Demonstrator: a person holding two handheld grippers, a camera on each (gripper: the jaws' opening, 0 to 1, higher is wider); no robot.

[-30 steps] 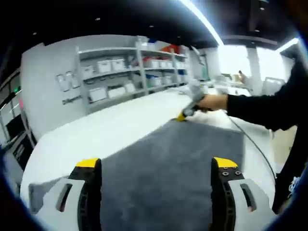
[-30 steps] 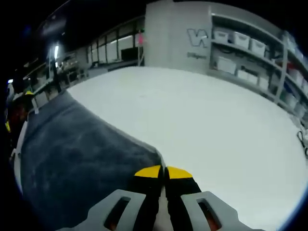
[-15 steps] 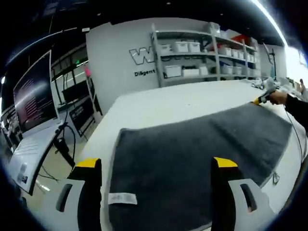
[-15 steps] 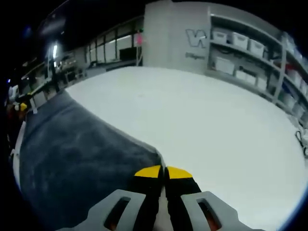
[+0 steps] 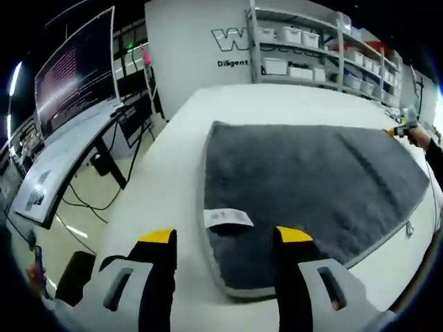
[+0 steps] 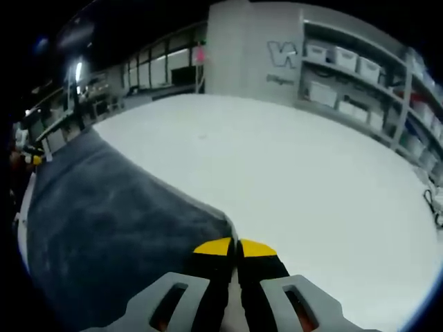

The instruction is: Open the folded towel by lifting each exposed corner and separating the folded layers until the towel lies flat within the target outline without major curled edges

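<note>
Since last frame my left tongs (image 5: 225,238) pulled back to near corner of towel (image 5: 311,180), jaws wide. Right tongs (image 6: 233,247) pinch far corner. Towel spread on surface (image 6: 311,180), mostly flat; outline not visible.

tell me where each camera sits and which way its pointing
Left gripper view: rides the left tool, jaws open, over the grey towel with its white label, facing the shelves; a hand shows far right.
Right gripper view: rides the right tool, jaws shut at the towel's corner, looking across the white table.
Shared: towel, table, shelves.
</note>
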